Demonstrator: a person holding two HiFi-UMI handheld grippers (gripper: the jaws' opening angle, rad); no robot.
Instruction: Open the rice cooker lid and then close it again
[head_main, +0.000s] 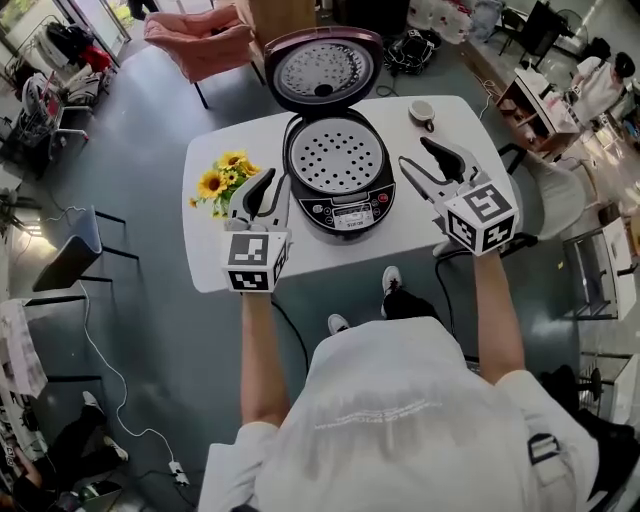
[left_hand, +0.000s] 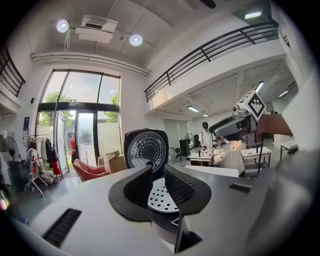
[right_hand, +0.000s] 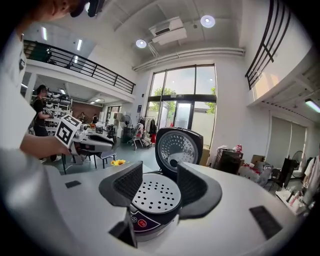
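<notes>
The rice cooker (head_main: 340, 190) stands in the middle of the white table (head_main: 420, 225). Its lid (head_main: 322, 65) is swung up and open at the back, and the perforated inner plate (head_main: 335, 157) shows. My left gripper (head_main: 262, 185) hovers just left of the cooker body, its jaws a narrow gap apart with nothing between them. My right gripper (head_main: 415, 153) sits to the cooker's right, open and empty. In the left gripper view the lid (left_hand: 146, 149) and plate (left_hand: 161, 197) lie beyond the gripper (left_hand: 159, 172). In the right gripper view the cooker (right_hand: 150, 220) and its lid (right_hand: 179, 146) lie beyond that gripper (right_hand: 160, 172).
A bunch of sunflowers (head_main: 225, 180) lies on the table's left part, close to my left gripper. A small white round object (head_main: 421, 111) sits at the table's far right corner. A pink chair (head_main: 200, 40) stands behind the table and a dark chair (head_main: 75, 255) to its left.
</notes>
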